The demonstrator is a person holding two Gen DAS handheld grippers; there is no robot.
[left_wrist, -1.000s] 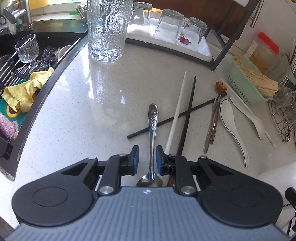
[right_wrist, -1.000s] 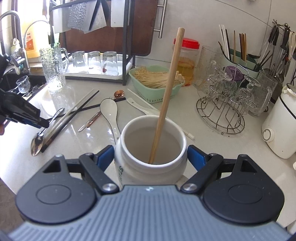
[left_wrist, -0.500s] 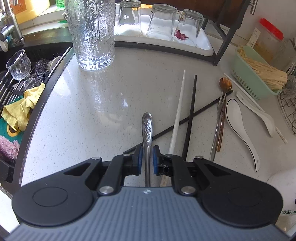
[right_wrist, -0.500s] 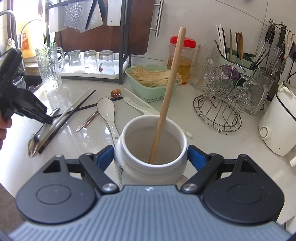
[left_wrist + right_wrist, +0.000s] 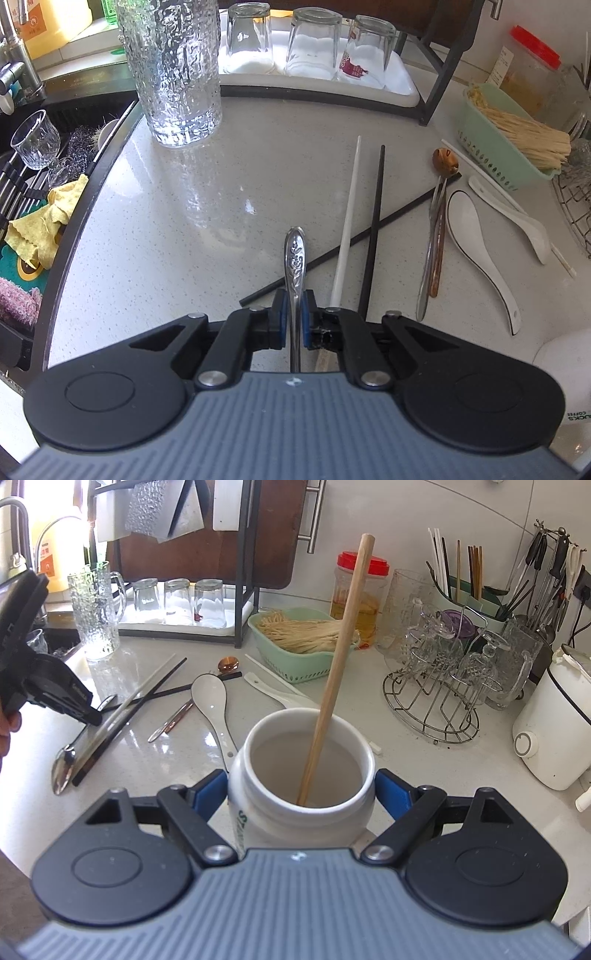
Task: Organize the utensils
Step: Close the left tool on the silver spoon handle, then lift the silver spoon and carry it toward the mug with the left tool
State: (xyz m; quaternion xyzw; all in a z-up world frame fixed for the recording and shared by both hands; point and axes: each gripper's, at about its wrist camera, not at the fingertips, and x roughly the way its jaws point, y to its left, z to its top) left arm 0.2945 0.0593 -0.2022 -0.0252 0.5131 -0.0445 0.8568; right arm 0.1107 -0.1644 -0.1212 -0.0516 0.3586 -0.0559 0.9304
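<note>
My left gripper (image 5: 292, 314) is shut on the handle of a steel spoon (image 5: 294, 266), whose embossed handle points away from me; its bowl (image 5: 63, 764) still looks close to the counter in the right wrist view. My right gripper (image 5: 301, 794) is shut on a white ceramic jar (image 5: 301, 775) with one wooden chopstick (image 5: 338, 664) leaning in it. On the counter lie a white chopstick (image 5: 347, 221), two crossed black chopsticks (image 5: 373, 229), a copper spoon (image 5: 445, 162), a slim steel utensil (image 5: 424, 273) and two white ceramic spoons (image 5: 476, 243).
A tall textured glass jug (image 5: 173, 70) stands at the back left beside the sink (image 5: 37, 177). A rack tray holds upturned glasses (image 5: 314, 40). A green basket of sticks (image 5: 513, 140), a wire glass stand (image 5: 432, 701) and a white appliance (image 5: 554, 723) are to the right.
My left gripper closed on the steel spoon's handle and has begun to tilt it up. My right gripper and the jar stayed in place.
</note>
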